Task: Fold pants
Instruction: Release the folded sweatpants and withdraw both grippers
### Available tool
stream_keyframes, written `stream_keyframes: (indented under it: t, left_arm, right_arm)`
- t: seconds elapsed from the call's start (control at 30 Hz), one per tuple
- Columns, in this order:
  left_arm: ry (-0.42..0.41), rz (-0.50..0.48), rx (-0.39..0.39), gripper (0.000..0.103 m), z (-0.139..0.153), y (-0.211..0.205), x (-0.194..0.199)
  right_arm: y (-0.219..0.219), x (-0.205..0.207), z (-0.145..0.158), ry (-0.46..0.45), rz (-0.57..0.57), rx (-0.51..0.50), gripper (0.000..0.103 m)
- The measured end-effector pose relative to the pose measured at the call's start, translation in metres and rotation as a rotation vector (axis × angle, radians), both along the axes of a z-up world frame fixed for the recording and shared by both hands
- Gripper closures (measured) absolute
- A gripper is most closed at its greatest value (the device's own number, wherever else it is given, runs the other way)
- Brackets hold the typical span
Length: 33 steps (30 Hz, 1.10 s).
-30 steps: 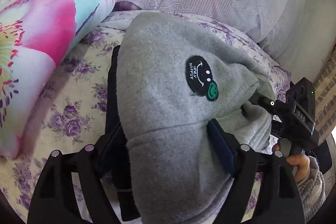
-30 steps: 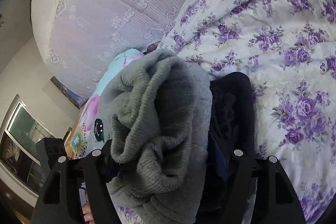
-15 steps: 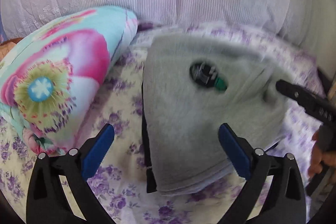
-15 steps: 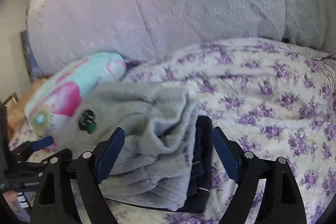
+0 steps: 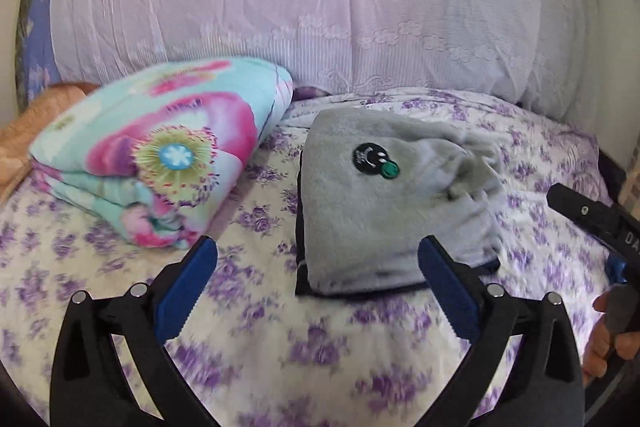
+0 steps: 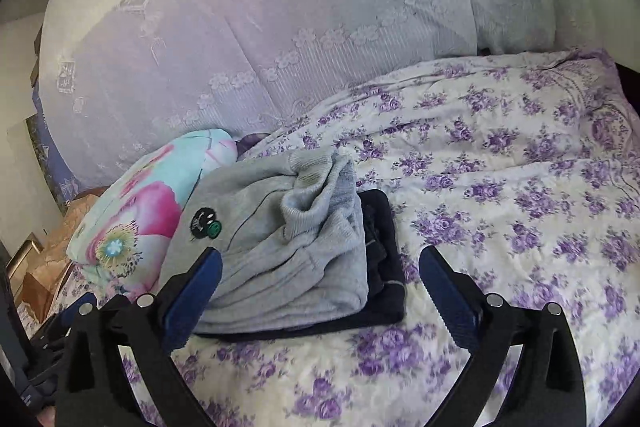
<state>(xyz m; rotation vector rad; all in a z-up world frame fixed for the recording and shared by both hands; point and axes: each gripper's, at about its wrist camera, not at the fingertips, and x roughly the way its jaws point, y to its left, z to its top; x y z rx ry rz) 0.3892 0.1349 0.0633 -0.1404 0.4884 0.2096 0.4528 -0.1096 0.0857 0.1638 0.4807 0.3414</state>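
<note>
On bed (image 5: 280, 367): one folded grey pants (image 5: 384, 203), one floral quilt (image 5: 160, 155); both tools spread wide, empty.

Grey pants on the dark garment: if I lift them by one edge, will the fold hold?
Probably not. The grey pants look like soft fleece, so they would likely droop and unfold. Their bunched ribbed cuffs sit loose on top and could slide off.

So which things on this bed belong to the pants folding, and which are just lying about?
Part of the job:
- grey pants, folded
- dark garment under them
- left gripper, open
- right gripper, open

Just lying about:
- floral quilt, folded
- purple-flowered bedspread
- lace-covered bedding behind
</note>
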Motion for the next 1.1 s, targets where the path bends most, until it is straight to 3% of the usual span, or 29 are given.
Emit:
stream_keyframes:
  t: [0.13,0.23,0.3,0.47,0.53,0.77,1.1]
  left_arm:
    - [0.01,0.002,0.166,0.004,0.002,-0.036,-0.04]
    - [-0.015,0.016,0.213,0.004,0.0,-0.049,-0.066]
    - [-0.019,0.006,0.209,0.004,0.001,-0.054,-0.073]
    - [-0.035,0.007,0.218,0.004,0.004,-0.057,-0.073]
    - [-0.032,0.001,0.187,0.004,0.002,-0.051,-0.07]
    - [0.016,0.011,0.107,0.004,-0.012,-0.033,-0.055]
    - [0.012,0.0,0.123,0.004,-0.014,-0.04,-0.06]
  right_arm:
    - [-0.007,-0.064,-0.008,-0.103,-0.062,-0.06,0.004]
    - [-0.006,-0.085,-0.012,-0.148,-0.096,-0.131,0.004]
    - [-0.007,-0.091,-0.011,-0.168,-0.128,-0.17,0.004]
    - [-0.018,-0.093,-0.012,-0.171,-0.155,-0.127,0.004]
    - [-0.017,-0.092,-0.016,-0.172,-0.16,-0.128,0.004]
    - [-0.003,-0.088,-0.031,-0.162,-0.113,-0.169,0.004]
    - [0.009,-0.089,-0.04,-0.161,-0.064,-0.224,0.004]
